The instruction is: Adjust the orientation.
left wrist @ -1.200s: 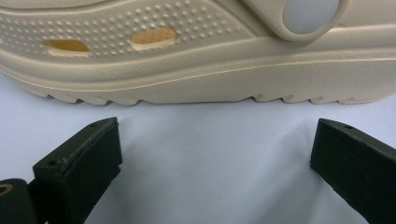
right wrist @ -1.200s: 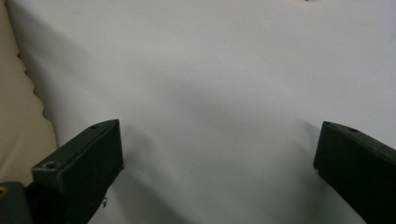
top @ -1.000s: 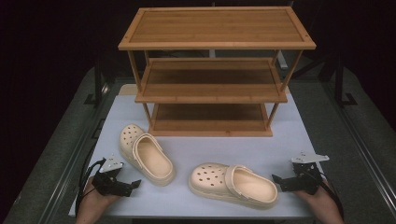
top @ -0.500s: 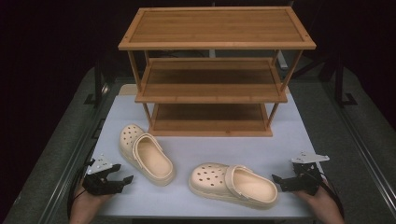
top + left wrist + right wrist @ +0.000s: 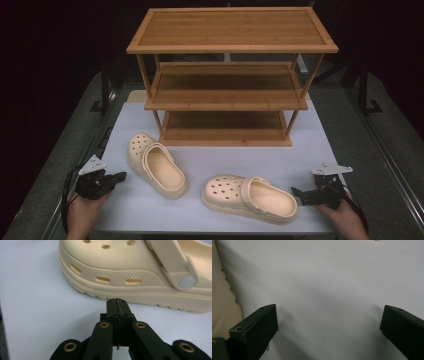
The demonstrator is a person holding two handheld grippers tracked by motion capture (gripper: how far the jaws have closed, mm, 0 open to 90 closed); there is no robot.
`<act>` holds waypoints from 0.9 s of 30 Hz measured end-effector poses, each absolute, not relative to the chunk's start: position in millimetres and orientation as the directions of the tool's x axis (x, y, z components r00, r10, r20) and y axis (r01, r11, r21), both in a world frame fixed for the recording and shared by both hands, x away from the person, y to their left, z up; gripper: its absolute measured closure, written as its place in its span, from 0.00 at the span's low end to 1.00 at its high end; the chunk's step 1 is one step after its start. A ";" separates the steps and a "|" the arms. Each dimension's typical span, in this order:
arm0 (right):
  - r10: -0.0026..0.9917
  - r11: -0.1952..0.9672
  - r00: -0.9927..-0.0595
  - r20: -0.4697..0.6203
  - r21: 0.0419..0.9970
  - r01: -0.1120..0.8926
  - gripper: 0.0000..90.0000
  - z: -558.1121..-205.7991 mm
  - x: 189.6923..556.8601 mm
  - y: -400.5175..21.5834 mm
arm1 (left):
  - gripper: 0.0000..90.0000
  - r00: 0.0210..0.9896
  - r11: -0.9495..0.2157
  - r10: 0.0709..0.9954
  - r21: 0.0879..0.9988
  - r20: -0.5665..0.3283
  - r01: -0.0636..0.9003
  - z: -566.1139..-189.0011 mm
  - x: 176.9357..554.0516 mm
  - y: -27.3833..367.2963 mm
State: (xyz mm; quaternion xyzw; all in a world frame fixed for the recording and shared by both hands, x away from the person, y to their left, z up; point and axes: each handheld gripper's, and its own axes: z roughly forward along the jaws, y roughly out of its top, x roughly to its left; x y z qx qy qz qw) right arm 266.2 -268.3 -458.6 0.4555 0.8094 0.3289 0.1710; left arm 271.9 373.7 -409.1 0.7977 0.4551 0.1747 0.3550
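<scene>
Two cream clogs lie on the white mat (image 5: 320, 145): one (image 5: 156, 164) at the left, angled, the other (image 5: 250, 196) near the front, toe pointing left. My left gripper (image 5: 120, 176) sits just left of the angled clog. Its jaws have just been closing and now meet with nothing between them. In the left gripper view the shut tips (image 5: 117, 302) hover close to that clog's (image 5: 130, 267) sole edge without touching it. My right gripper (image 5: 296, 192) rests open beside the front clog's heel. Its view shows wide-apart jaws (image 5: 329, 315) over bare mat and a cream edge (image 5: 219, 302) at the left.
A three-tier wooden shoe rack (image 5: 227, 75) stands at the back of the mat, all shelves bare. Grey table surface with dark rails runs along both sides. Open mat lies between the clogs and the rack's bottom shelf.
The left gripper's jaws closed from wide open to shut on nothing. That hand drew back to the left and lifted a little. The right gripper and both clogs stayed put.
</scene>
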 end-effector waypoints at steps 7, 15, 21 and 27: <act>0.850 0.368 -0.527 0.023 0.688 0.625 0.01 -458.6 266.2 -268.3 | 1.00 0.487 -0.296 0.872 0.730 -0.058 0.616 -404.7 290.7 385.5; 0.850 0.368 -0.526 0.023 0.689 0.625 0.01 -458.7 266.3 -268.2 | 1.00 0.475 -0.263 0.878 0.765 -0.063 0.588 -390.8 317.5 397.0; 0.850 0.368 -0.526 0.023 0.689 0.625 0.01 -458.7 266.3 -268.1 | 1.00 0.487 -0.261 0.871 0.781 -0.062 0.567 -382.5 344.0 394.8; 0.850 0.368 -0.526 0.023 0.689 0.625 0.01 -458.7 266.3 -268.1 | 1.00 0.485 -0.264 0.873 0.782 -0.056 0.565 -382.9 373.1 386.3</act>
